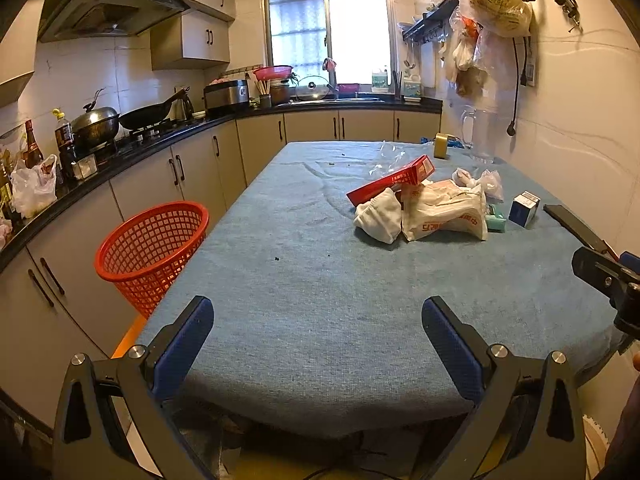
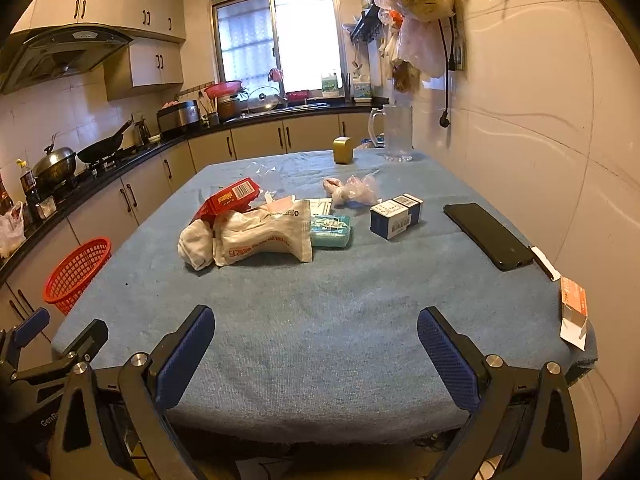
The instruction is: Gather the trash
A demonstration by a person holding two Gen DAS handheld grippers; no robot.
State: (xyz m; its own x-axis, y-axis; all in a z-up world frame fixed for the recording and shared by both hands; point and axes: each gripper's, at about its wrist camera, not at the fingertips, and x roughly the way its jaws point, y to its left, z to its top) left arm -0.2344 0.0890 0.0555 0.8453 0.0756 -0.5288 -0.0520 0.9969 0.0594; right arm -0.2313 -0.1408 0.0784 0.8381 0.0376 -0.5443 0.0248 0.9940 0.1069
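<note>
Trash lies in a heap on the blue-covered table [image 1: 304, 272]: a red carton [image 1: 394, 180], a white crumpled wrapper [image 1: 440, 212], a white cloth wad [image 1: 380, 218], a teal pack [image 2: 331, 232], a blue-white box [image 2: 396, 216], a crumpled clear bag [image 2: 356, 190]. A red mesh basket [image 1: 152, 248] stands left of the table. My left gripper [image 1: 318, 344] is open and empty over the near table edge. My right gripper [image 2: 316, 354] is open and empty, also at the near edge.
A black phone [image 2: 488, 236] and an orange-white box [image 2: 574, 310] lie at the table's right side by the wall. A tape roll [image 2: 343, 150] and a clear jug [image 2: 396, 132] stand at the far end. Counter and stove run along the left.
</note>
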